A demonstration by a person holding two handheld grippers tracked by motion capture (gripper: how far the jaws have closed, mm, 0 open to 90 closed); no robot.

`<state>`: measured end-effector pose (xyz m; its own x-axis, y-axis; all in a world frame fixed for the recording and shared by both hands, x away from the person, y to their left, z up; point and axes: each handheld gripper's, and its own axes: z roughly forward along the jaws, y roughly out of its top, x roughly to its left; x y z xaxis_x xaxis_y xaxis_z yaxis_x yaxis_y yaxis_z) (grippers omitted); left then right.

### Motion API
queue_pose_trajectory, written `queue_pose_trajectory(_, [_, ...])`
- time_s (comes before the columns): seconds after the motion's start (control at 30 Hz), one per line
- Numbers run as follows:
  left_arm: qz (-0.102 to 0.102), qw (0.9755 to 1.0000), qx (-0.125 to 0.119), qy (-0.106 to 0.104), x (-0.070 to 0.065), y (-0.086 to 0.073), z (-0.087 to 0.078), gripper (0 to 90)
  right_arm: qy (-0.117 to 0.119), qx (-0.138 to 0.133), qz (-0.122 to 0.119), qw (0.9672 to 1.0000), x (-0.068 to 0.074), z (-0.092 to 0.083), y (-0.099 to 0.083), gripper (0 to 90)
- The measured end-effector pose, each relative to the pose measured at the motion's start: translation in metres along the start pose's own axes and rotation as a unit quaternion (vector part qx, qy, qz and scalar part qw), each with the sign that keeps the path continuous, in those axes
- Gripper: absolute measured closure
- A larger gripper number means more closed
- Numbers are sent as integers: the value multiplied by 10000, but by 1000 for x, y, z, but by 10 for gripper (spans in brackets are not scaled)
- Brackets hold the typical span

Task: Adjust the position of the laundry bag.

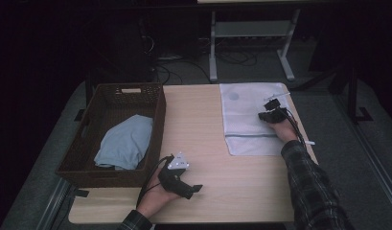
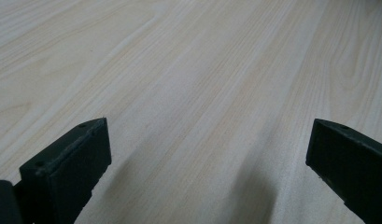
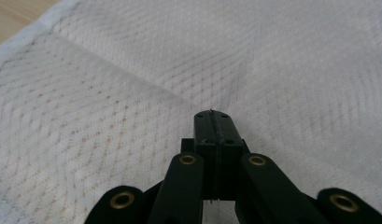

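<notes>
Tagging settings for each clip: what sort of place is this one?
Probably a lab or workshop rather than a home: a plain wooden table on grey carpet, a metal bench frame with loose cables behind it, and dark surroundings. A wicker basket and white mesh bag look staged.

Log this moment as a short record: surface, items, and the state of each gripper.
surface: light wooden table
basket: dark woven basket at the table's left, holding a pale blue cloth
mesh bag: white mesh bag lying flat at the table's right
left gripper: fingers wide apart, nothing between them, low over bare wood beside the basket
right gripper: fingers pressed together over the mesh bag; a pinch of the mesh cannot be told
</notes>
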<state>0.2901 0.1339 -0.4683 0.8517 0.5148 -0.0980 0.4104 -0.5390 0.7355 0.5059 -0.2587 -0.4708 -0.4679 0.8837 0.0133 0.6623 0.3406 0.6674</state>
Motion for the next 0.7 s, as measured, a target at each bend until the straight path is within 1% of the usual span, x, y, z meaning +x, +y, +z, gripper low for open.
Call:
queue_pose_trajectory(0.17, [11,10000,3,-14,0,0,0,0,22,16,7,10000,1,0,0,896])
queue_pose_trajectory(0.3, [12,10000,3,0,0,0,-1,0,54,49,-36,10000,2,-1,0,896])
queue_pose_trajectory(0.4, [1,10000,7,2,0,0,0,0,117,74,-29,9999,4,-2,0,896])
queue_pose_trajectory(0.7, [0,10000,-2,31,1,0,-1,0,164,218,-57,9996,10,-5,0,896])
